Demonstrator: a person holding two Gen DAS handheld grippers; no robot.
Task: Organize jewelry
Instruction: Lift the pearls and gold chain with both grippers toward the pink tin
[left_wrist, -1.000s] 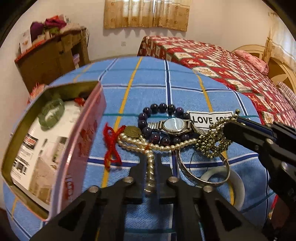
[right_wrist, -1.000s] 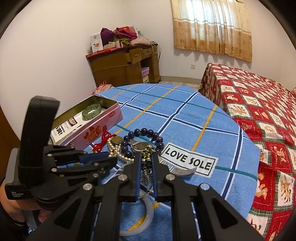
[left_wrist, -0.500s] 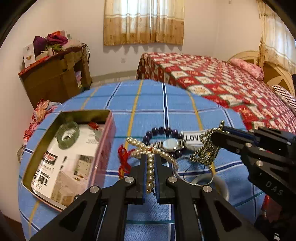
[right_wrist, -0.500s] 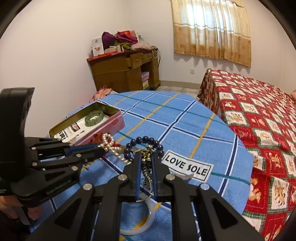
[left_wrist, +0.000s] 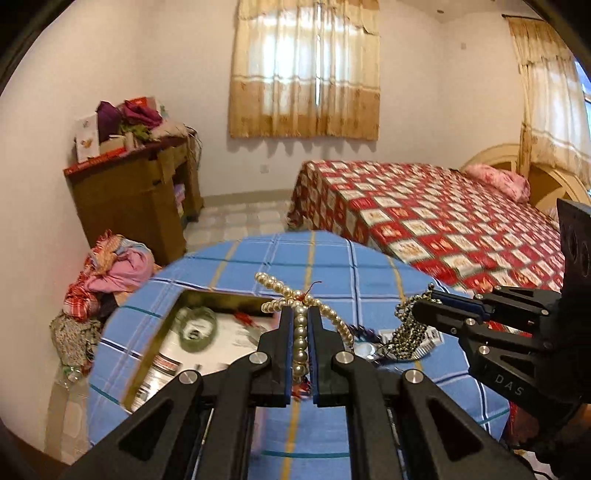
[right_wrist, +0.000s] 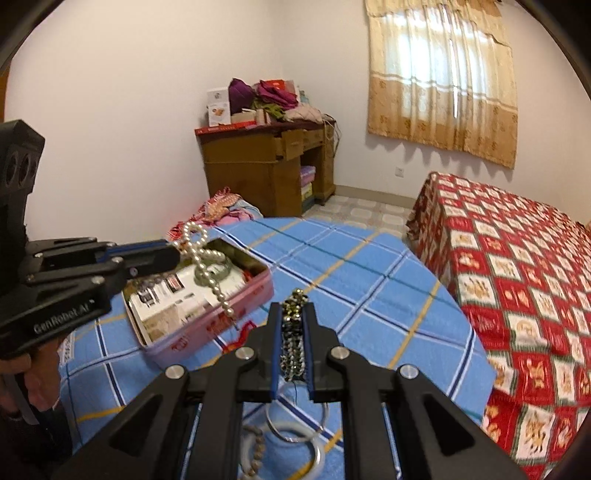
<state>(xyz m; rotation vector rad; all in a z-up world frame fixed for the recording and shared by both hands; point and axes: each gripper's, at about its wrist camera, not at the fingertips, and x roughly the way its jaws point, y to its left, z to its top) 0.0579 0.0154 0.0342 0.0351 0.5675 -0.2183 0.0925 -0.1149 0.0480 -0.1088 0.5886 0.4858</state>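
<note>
Left gripper (left_wrist: 301, 325) clamped on pearl necklace (left_wrist: 300, 347), strand hanging clear above the worktop (left_wrist: 332, 258), just over the pink tin (right_wrist: 207, 332). Right gripper (right_wrist: 291, 332) clamped on a dark bead chain (right_wrist: 292, 347), also lifted.

Step judged: carrying pieces from the pile to the tin. Next move calls for lowering the pearls inside the tin walls before letting go; the trailing loop may drape over the rim.

Green bangle (right_wrist: 216, 271) lay in the tin. Near: silver ring (right_wrist: 295, 428), white bangle (right_wrist: 314, 458) on the worktop. Right: bed (right_wrist: 517, 280). Far: wooden desk (right_wrist: 258, 166).
</note>
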